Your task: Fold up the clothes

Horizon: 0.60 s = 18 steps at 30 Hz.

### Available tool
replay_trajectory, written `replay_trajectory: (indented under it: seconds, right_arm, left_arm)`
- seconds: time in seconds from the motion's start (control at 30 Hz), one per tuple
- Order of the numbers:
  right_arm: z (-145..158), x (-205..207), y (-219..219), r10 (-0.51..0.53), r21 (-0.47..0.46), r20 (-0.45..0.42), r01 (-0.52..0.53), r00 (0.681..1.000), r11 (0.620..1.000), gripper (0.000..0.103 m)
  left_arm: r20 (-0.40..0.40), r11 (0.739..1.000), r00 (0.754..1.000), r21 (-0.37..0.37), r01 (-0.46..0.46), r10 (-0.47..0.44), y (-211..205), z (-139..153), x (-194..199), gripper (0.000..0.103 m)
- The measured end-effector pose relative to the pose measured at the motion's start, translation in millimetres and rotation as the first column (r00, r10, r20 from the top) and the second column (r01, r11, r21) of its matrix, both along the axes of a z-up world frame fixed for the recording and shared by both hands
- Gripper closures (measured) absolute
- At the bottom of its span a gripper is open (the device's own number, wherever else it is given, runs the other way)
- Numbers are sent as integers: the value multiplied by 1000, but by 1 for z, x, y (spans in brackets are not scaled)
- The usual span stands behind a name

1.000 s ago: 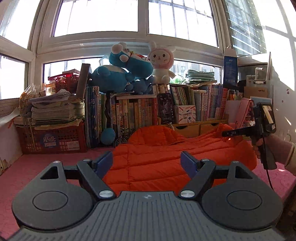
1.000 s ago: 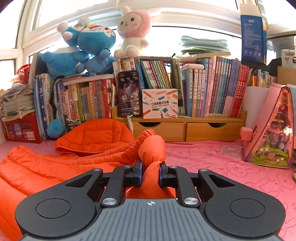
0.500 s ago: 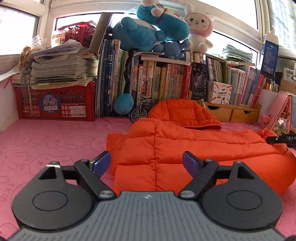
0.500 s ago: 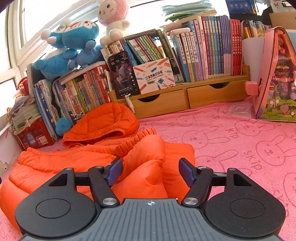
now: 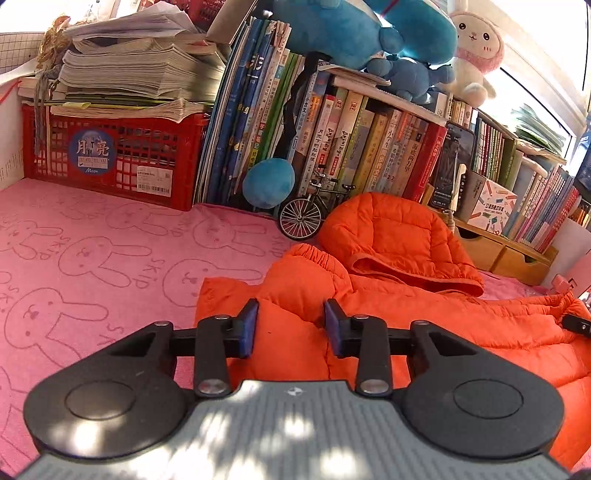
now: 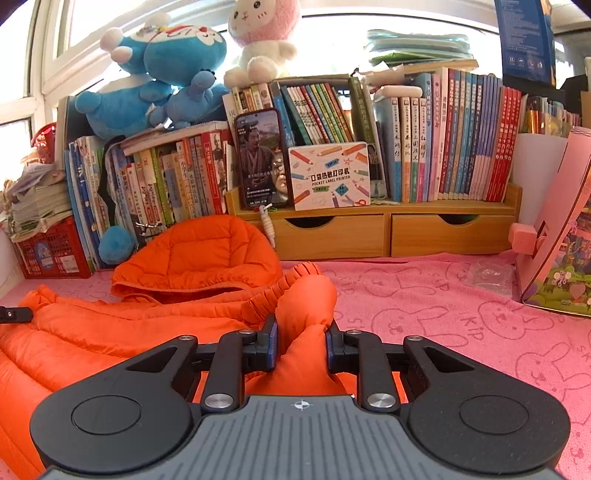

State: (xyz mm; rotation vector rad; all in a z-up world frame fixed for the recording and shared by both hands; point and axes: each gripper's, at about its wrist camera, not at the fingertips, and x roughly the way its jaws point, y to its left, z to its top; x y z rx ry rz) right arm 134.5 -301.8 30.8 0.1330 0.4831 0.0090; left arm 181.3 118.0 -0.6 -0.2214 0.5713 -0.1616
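Orange puffer jacket [image 5: 436, 325] lies spread across the pink bunny-print cloth [image 5: 92, 258] that covers the surface I am working over. Its quilted hood [image 5: 388, 236] rests at the far side, close to the row of books [image 5: 354, 147] and just beside a small model bicycle [image 5: 310, 214].

My left gripper [image 5: 290, 328] sits low over the jacket's left part. Its blue-padded fingers [image 5: 248, 326] stand partly apart, with a fold of sleeve fabric lying between them; the cloth bulges against the left pad, but I cannot tell whether it is truly gripped. The sleeve's elastic cuff [image 5: 314, 254] lies just ahead of the fingertips.

My right gripper [image 6: 301, 347] is at the jacket's other end. Its fingers [image 6: 271, 345] press in on both sides of a puffy bunch of orange sleeve [image 6: 308, 299], which swells up and forward out of the pinch, ribbed cuff showing beside it.

Behind the jacket in the right view stand a wooden drawer unit [image 6: 388, 232], a propped phone [image 6: 262, 158] and a label printer box [image 6: 328, 175]. Blue plush toys [image 6: 162, 74] and a pink-and-white bunny plush [image 6: 262, 33] sit on top of the books. A red crate [image 5: 110, 158] stacked with papers is at the left.
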Motion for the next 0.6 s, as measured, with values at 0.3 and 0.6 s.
replay_trajectory:
  seconds: [0.3, 0.6]
  right_arm:
    - [-16, -6, -6, 57, 83, -42, -54, 997, 995, 78]
    - [-11, -99, -48, 230, 331, -82, -192, 970, 924, 79]
  left_arm:
    - [14, 997, 998, -46, 61, -60, 7, 5, -19, 73]
    - [33, 966, 981, -170, 192, -189, 35, 10, -117, 73]
